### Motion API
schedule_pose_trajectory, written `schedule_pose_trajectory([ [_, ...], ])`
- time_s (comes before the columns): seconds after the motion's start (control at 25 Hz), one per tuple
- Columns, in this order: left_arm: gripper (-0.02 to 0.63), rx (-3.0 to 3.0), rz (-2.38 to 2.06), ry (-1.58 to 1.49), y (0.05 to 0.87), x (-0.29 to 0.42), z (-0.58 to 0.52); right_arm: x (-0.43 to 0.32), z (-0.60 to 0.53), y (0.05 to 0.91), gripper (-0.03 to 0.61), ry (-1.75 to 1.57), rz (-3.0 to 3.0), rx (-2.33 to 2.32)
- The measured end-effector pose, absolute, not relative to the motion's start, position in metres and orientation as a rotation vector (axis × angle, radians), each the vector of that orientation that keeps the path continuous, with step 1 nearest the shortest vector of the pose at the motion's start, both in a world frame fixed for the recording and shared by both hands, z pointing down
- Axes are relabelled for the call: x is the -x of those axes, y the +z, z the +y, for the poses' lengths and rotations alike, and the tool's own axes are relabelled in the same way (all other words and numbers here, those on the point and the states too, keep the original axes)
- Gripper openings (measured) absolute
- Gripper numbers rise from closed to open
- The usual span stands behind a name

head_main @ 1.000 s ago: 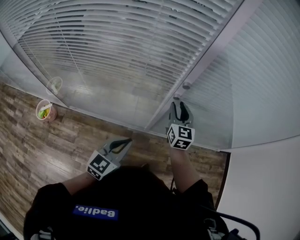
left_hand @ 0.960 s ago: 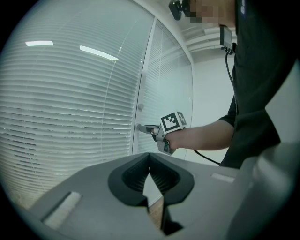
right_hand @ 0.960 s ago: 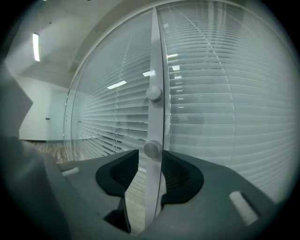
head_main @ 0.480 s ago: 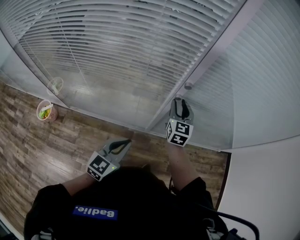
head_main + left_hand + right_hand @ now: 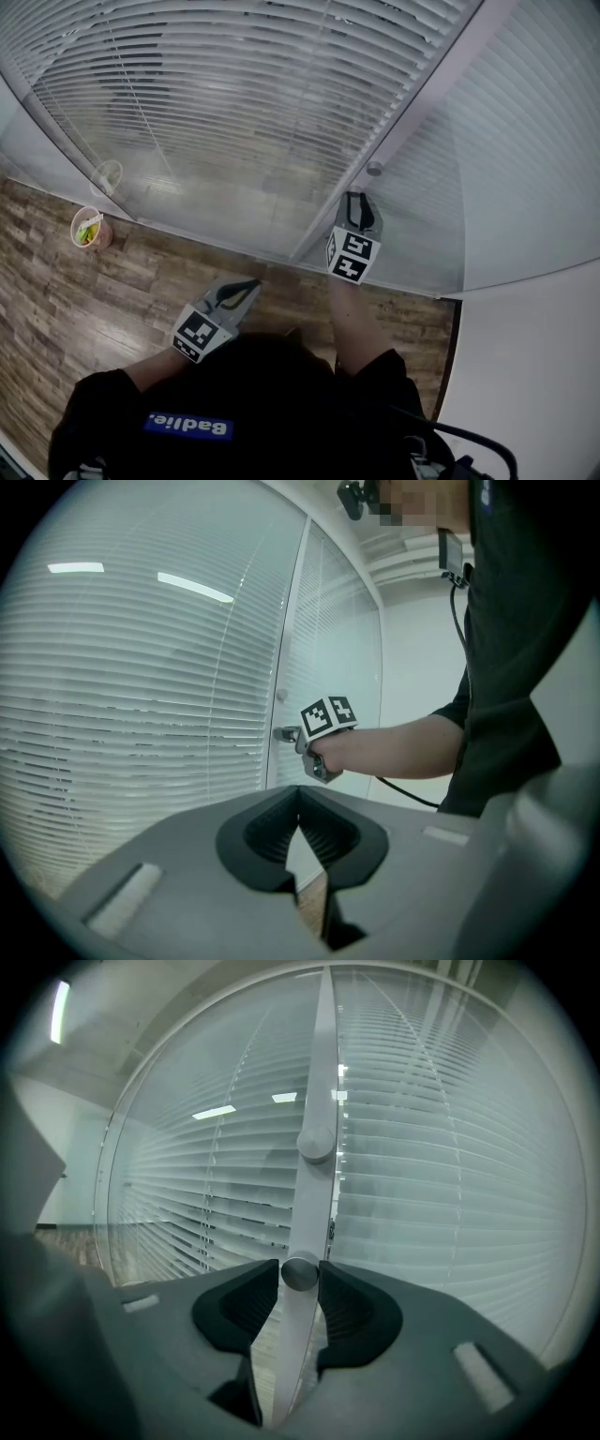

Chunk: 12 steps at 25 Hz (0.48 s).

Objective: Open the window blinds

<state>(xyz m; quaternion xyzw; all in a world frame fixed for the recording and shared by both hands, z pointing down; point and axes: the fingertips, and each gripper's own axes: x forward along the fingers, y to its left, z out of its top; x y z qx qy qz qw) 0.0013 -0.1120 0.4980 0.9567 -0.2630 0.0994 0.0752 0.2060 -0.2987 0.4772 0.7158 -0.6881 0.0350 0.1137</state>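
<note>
The window blinds (image 5: 450, 1176) hang lowered behind glass on both sides of a pale upright frame post (image 5: 322, 1044), straight ahead of the right gripper's fingers and filling the view beyond them. A small round lower knob (image 5: 300, 1272) on that post sits right between the fingertips of the right gripper (image 5: 300, 1277). These fingers have just been closing and now pinch the knob from both sides. A second, upper knob (image 5: 317, 1144) sits on the post just above the fingers. The left gripper (image 5: 300, 819) hovers back from the glass, lower and to the left of the right one. Its fingers are pressed together at the tips with nothing in them. Wooden floor (image 5: 112, 300) lies beneath them, and a cup (image 5: 89, 228) stands by the glass well to their left.
</note>
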Motion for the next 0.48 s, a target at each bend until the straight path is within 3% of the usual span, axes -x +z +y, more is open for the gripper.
schedule_pose_trajectory([
  [0.48,0.000,-2.868,-0.812,0.294,0.501,0.021,-0.115,-0.207,-0.305,0.479,0.124,0.015,-1.878,-2.118],
])
